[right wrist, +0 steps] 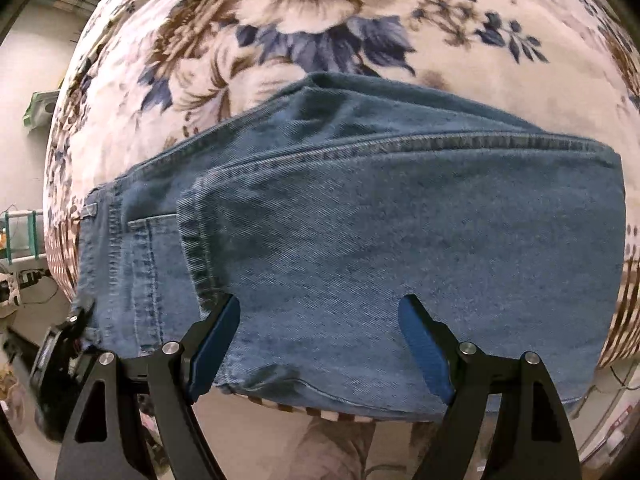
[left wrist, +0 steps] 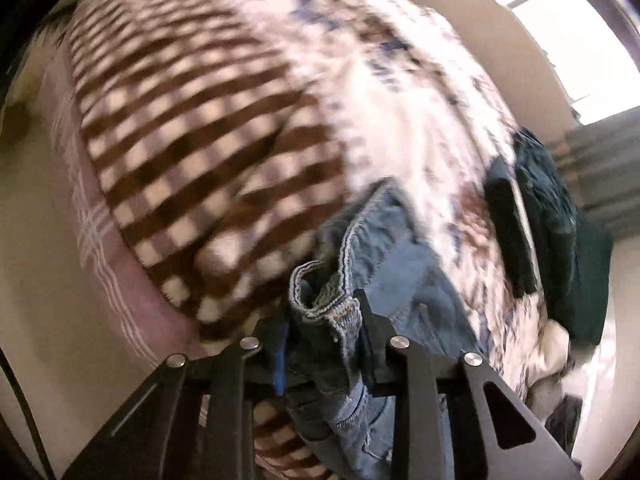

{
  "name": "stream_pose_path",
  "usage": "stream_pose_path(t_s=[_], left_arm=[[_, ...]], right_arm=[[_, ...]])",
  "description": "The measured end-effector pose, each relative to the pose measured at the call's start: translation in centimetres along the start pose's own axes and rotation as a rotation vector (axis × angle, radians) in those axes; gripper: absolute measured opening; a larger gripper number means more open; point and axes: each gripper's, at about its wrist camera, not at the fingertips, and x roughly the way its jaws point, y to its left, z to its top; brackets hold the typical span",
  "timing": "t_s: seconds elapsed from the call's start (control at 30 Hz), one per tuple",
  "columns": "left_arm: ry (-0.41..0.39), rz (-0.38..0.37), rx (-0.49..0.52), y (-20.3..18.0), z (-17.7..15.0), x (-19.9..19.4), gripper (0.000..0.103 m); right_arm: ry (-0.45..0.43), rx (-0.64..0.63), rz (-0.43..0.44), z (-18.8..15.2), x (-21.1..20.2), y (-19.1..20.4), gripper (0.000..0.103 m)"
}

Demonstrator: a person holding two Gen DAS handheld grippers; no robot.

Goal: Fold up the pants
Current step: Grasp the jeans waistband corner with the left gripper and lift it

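Blue denim jeans (right wrist: 360, 232) lie folded on a floral blanket (right wrist: 320, 40), waistband and back pocket at the left, fold at the right. My right gripper (right wrist: 320, 312) is open, its blue-padded fingers spread above the jeans' near edge, holding nothing. My left gripper (left wrist: 324, 316) is shut on a bunched part of the jeans (left wrist: 332, 304) at the waistband, held up close to the camera. The left gripper also shows at the lower left of the right wrist view (right wrist: 68, 344), at the jeans' waist end.
A brown-and-cream checked blanket (left wrist: 180, 140) covers the bed's left part, over a pink striped sheet (left wrist: 108, 248). Dark folded clothes (left wrist: 540, 216) lie at the bed's right side. A bright window (left wrist: 552, 20) is beyond. Clutter sits on the floor (right wrist: 20, 264) left of the bed.
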Motion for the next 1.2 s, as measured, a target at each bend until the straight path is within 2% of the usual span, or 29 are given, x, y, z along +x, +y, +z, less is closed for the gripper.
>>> stream_pose_path(t_s=[0.07,0.13,0.17,0.2,0.3,0.37,0.47,0.57,0.67,0.73,0.87,0.9,0.97,1.0,1.07,1.2], left_arm=[[-0.007,-0.009,0.047,-0.9,0.0,0.0,0.024],[0.006,-0.003,0.033,-0.6,0.4,1.2,0.027],[0.026,-0.007,0.010,0.1,0.7,2.0,0.038],[0.070,0.018,-0.034,1.4,1.0,3.2,0.044],[0.122,-0.024,-0.167,4.2,1.5,5.6,0.046],[0.101,-0.023,-0.157,3.9,1.5,5.3,0.035],[0.022,0.041,0.011,0.1,0.9,2.6,0.026],[-0.037,0.053,0.122,-3.5,0.1,-0.1,0.025],[-0.077,0.037,0.245,-7.5,-1.2,-2.2,0.024],[-0.080,0.012,0.356,-11.2,-2.6,-3.4,0.024],[-0.067,-0.003,0.492,-17.2,-5.5,-4.4,0.021],[-0.055,0.001,0.558,-19.2,-7.1,-4.3,0.020],[-0.059,0.002,0.620,-21.7,-9.0,-4.0,0.020],[-0.046,-0.004,0.676,-23.5,-11.0,-3.9,0.020],[-0.038,-0.006,0.727,-25.6,-13.4,-4.0,0.019],[0.029,-0.030,0.845,-30.1,-19.9,-2.5,0.019]], right_arm=[[0.002,0.002,-0.005,-0.1,0.2,-0.2,0.084],[0.006,0.010,-0.001,-0.2,0.2,-0.4,0.084],[0.008,0.013,0.002,-0.2,0.2,-0.6,0.084],[0.007,0.017,0.006,-0.3,0.2,-0.7,0.084],[-0.002,0.018,0.004,-0.2,-0.1,-0.8,0.084],[-0.007,0.013,-0.040,-0.2,-0.3,-1.2,0.084],[-0.015,0.010,-0.134,-0.1,-0.5,-2.0,0.084],[-0.020,-0.003,-0.230,-0.2,-0.7,-3.1,0.084],[-0.023,-0.015,-0.273,-0.4,-0.9,-4.9,0.084],[-0.007,-0.002,-0.281,-0.7,-1.1,-6.9,0.090],[0.002,0.062,-0.256,-1.3,-2.6,-11.6,0.091],[-0.008,0.073,-0.265,-1.4,-3.3,-13.1,0.091],[-0.014,0.100,-0.263,-1.7,-4.7,-15.9,0.091],[-0.016,0.113,-0.265,-1.9,-5.4,-17.4,0.091],[-0.022,0.127,-0.287,-2.3,-6.7,-19.9,0.091],[-0.044,0.152,-0.343,-3.3,-9.4,-26.0,0.091]])
